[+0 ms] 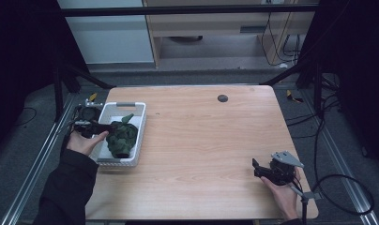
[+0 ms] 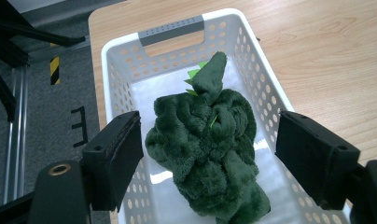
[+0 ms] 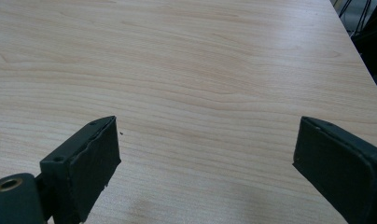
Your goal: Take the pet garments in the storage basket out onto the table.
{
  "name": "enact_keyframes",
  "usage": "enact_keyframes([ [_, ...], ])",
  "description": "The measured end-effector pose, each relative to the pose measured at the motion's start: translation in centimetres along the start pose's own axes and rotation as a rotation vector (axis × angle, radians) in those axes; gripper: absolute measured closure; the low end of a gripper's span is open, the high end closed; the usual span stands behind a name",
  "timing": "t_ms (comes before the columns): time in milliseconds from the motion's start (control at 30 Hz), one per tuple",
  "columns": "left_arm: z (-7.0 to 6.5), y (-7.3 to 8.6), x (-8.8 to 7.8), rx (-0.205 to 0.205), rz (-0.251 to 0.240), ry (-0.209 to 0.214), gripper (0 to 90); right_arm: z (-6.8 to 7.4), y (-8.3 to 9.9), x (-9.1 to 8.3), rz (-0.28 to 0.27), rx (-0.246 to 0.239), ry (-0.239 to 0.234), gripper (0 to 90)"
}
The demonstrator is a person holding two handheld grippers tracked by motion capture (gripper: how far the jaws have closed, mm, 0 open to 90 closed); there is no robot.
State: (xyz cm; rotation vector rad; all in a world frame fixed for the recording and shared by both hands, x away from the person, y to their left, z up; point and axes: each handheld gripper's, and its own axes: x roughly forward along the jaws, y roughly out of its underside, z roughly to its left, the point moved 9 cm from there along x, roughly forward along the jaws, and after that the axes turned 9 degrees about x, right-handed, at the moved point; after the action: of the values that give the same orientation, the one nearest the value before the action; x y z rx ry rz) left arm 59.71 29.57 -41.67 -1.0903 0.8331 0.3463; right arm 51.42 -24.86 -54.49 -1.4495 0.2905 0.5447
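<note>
The green plush toy (image 1: pixel 122 137) lies inside the white basket (image 1: pixel 140 136) at about nine o'clock on the table (image 1: pixel 201 140), and neither claw has hold of it. Whether the work is to lift the toy out or it has just been set in cannot be told from the pictures; judged from how things lie, the toy is in the basket and free, so a grasp or a pull-away is what is left. The left gripper (image 2: pixel 207 154) hangs over the near end of the basket with its jaws spread wide, one on either side of the toy: in the left gripper view the toy (image 2: pixel 210 154) sits between the pads at twelve o'clock from the claw, apart from both, its pointed end with light green spikes toward the basket's grey handle (image 2: pixel 170 30). The right gripper (image 1: pixel 265 169) rests at about four o'clock on the table, well apart from the basket, jaws likewise wide apart over bare wood, holding nothing.
</note>
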Motion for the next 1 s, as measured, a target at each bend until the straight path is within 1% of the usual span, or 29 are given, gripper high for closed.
enact_keyframes([
  [300,0.4,-0.1,1.1,-0.001,0.054,0.007,22.1,0.0,0.1,0.0,0.004,0.004,-0.004,7.0],
  [500,0.8,-0.1,1.6,-0.008,0.081,0.012,22.2,0.0,0.1,0.1,0.007,0.002,-0.004,6.9],
  [767,1.0,-0.2,2.3,-0.016,0.108,0.017,22.0,0.1,0.2,0.1,0.012,0.001,-0.007,6.8],
  [900,1.3,0.0,2.8,-0.026,0.133,0.023,21.7,0.1,0.1,0.1,0.009,0.002,-0.005,6.8],
  [1000,1.4,0.2,3.2,-0.028,0.142,0.023,21.5,0.0,0.1,0.1,0.007,0.000,-0.003,6.8],
])
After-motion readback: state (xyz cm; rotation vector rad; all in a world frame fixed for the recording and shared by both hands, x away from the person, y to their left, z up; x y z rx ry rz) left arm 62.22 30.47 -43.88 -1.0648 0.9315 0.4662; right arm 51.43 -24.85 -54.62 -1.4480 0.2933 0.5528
